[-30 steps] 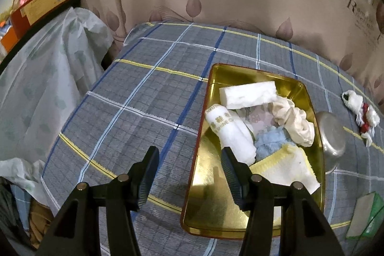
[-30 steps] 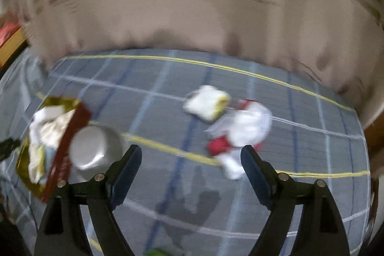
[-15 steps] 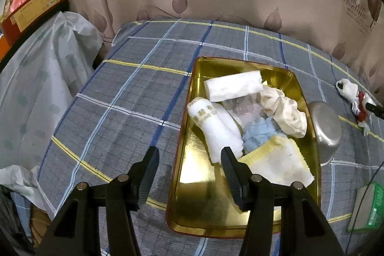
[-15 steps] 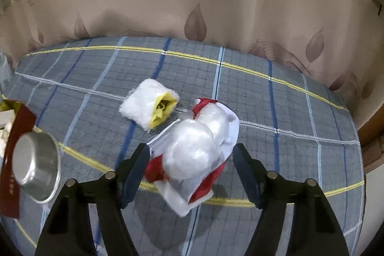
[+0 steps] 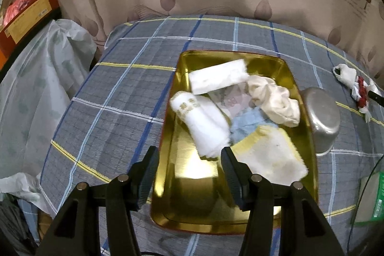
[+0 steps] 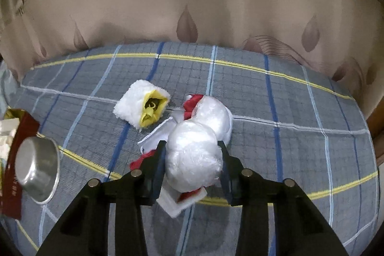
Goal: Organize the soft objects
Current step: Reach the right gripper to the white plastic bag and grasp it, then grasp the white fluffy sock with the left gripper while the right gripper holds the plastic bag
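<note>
A gold tray (image 5: 192, 176) on the plaid cloth holds a rolled white towel (image 5: 204, 121), a flat white cloth (image 5: 218, 78), a cream cloth (image 5: 276, 100), a blue cloth (image 5: 247, 124) and a yellow-edged white cloth (image 5: 271, 155). My left gripper (image 5: 189, 155) hangs open over the tray's near end with nothing between its fingers. A white and red soft toy (image 6: 194, 160) wrapped in clear film lies on the cloth, seen small in the left wrist view (image 5: 352, 80). My right gripper (image 6: 192, 152) is closing on its nearer white ball, both pads touching it. A fluffy white mitt with yellow lining (image 6: 141, 107) lies just left of it.
An upturned metal bowl (image 6: 36, 169) leans against the tray's right rim (image 5: 321, 116). A green packet (image 5: 372, 198) lies near the front right edge. A beige curtain (image 6: 192, 4) runs along the far side. Plastic-covered furniture (image 5: 36, 88) stands at the left.
My right gripper came down over the white and red toy, and its jaws narrowed onto the nearer ball. The left gripper drifted over the tray's near end, still open.
</note>
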